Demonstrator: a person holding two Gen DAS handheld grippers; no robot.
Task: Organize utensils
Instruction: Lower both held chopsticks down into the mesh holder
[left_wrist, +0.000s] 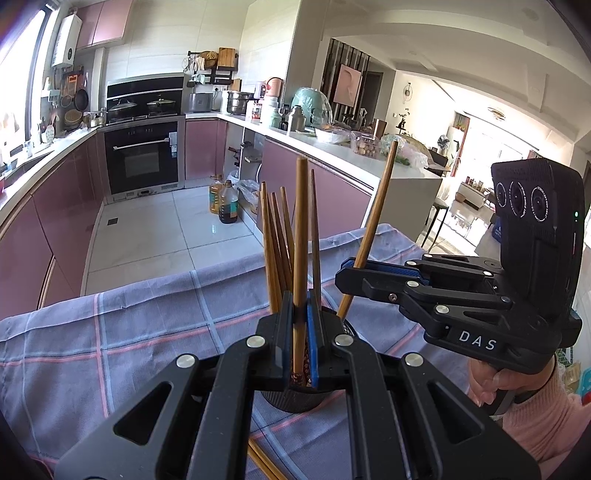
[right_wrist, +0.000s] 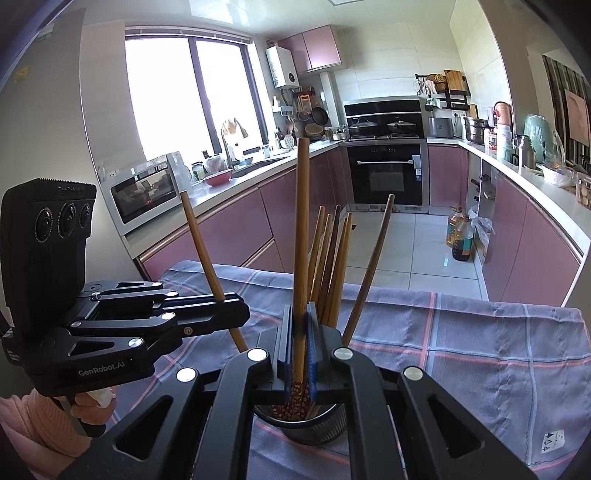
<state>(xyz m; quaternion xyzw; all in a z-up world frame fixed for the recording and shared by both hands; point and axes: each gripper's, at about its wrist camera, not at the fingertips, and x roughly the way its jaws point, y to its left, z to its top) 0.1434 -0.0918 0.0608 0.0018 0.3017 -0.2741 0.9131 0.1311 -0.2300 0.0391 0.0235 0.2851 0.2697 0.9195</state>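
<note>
A dark round holder stands on the checked cloth with several wooden chopsticks upright in it. My left gripper is shut on one chopstick and holds it upright over the holder. My right gripper is shut on another chopstick, its patterned tip in the holder. Each gripper shows in the other's view, the right one at the right, the left one at the left, each with its chopstick slanting down to the holder.
More chopsticks lie on the cloth below the left gripper. Beyond the table's far edge is a tiled kitchen floor with oil bottles, pink cabinets, an oven and cluttered counters. A microwave stands at the left.
</note>
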